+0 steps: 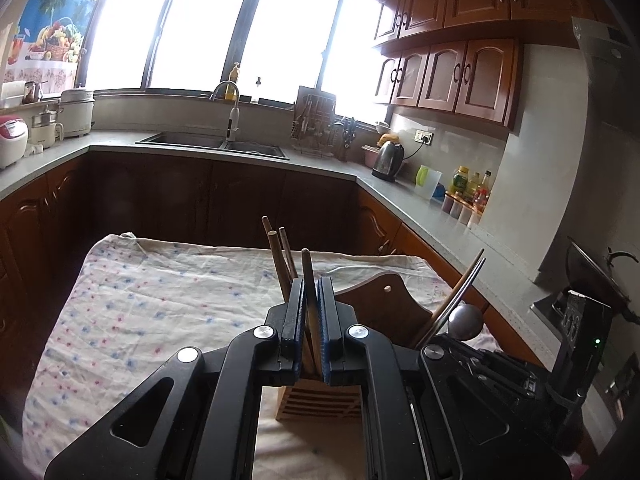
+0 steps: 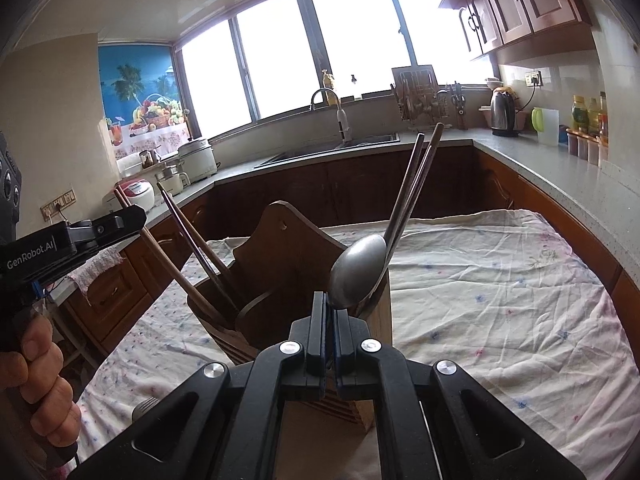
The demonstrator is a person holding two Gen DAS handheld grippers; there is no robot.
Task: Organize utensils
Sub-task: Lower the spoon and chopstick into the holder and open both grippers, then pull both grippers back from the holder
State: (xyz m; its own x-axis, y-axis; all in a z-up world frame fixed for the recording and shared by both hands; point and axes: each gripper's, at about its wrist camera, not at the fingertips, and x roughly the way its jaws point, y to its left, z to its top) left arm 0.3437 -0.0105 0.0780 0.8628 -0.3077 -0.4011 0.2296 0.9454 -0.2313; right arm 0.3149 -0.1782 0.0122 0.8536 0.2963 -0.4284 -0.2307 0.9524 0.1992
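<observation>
Standing nearly upright, the wooden chopstick (image 1: 309,280) is clenched in the left hand-held gripper (image 1: 308,320), its lower end inside the wooden holder (image 1: 320,400) on the tabletop (image 1: 140,300). The right hand-held gripper (image 2: 331,340) grasps the spoon (image 2: 356,272), bowl up, over the holder's other compartment.

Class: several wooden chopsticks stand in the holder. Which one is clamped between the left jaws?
The near chopstick, rising between the left gripper jaws. The other two stand free behind it, leaning left, gripped by nothing.
</observation>
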